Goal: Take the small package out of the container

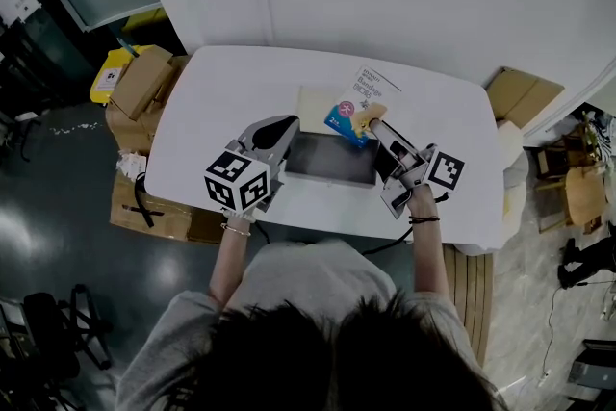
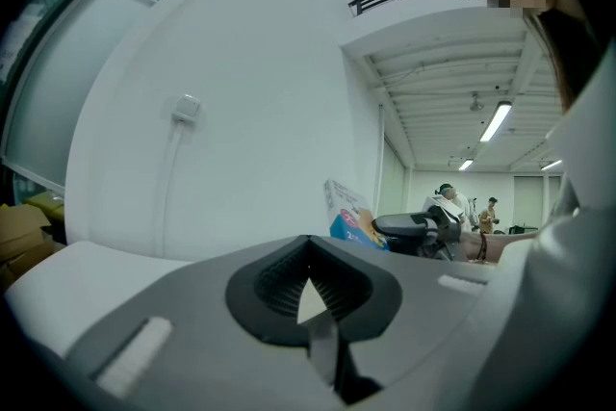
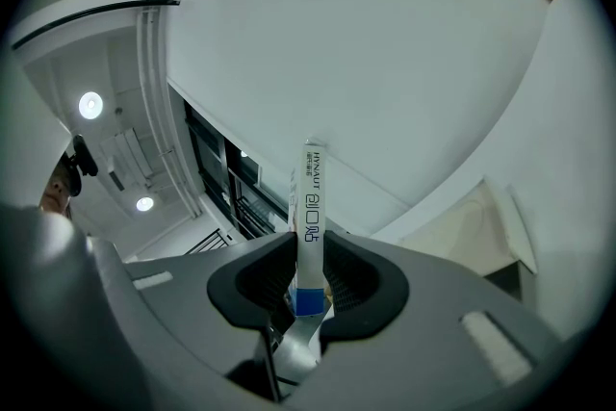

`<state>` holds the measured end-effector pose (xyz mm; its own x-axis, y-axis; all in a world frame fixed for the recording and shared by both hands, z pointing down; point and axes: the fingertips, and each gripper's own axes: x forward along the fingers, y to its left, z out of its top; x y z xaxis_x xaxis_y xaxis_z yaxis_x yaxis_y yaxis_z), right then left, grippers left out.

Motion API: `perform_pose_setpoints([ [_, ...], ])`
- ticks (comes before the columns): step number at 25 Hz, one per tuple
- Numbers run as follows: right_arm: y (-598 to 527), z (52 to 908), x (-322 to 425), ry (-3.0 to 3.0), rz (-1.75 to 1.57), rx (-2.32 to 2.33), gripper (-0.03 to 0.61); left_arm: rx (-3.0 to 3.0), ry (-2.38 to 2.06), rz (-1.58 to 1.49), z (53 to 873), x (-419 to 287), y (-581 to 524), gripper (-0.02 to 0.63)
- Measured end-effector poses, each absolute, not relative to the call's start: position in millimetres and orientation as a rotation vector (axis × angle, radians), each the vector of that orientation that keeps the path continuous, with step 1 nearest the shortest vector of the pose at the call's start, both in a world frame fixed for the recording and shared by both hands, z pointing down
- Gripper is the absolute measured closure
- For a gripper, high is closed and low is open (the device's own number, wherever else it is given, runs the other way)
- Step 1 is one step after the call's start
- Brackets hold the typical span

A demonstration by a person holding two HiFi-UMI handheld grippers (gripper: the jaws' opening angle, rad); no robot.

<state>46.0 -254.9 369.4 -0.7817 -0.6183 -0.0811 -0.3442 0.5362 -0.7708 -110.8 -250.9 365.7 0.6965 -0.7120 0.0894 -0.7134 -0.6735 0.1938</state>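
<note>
In the head view, you are gripping the package (image 1: 351, 106) in the right gripper (image 1: 373, 125), just right of the frame's centre. The package is sitting over the far rim of the dark container (image 1: 332, 159), which is lying mid-table (image 1: 221, 101). To my eye it is already out of the container, though you are not yet carrying it well clear. Your left gripper (image 1: 279, 132) is resting at the container's left end; I cannot tell whether it is touching the wall.

In the left gripper view, the left gripper (image 2: 310, 267) is showing its jaws brought together with nothing between them. The package (image 2: 348, 218) is showing right of centre, beyond them.

In the right gripper view, the right gripper (image 3: 308, 276) is clamping the package (image 3: 311, 207) edge-on. The pads are pressing on its blue lower end, and most of its length is standing free above them.

That low, narrow hold is the risk. A quick swing or twist could make the package pivot or slide out and drop back into the container. Moving it low could also catch it on the rim. And since your left gripper is clamping nothing, a snag could drag the container along the table.
</note>
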Motion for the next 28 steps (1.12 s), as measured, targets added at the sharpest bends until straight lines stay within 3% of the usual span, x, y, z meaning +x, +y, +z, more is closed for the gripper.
perform_pose_setpoints([
  [28, -259.5, 374.8, 47.2, 2.425, -1.129, -0.771, 0.474, 2.692, -1.149, 0.007, 366.7, -105.7, -255.5, 0.621],
])
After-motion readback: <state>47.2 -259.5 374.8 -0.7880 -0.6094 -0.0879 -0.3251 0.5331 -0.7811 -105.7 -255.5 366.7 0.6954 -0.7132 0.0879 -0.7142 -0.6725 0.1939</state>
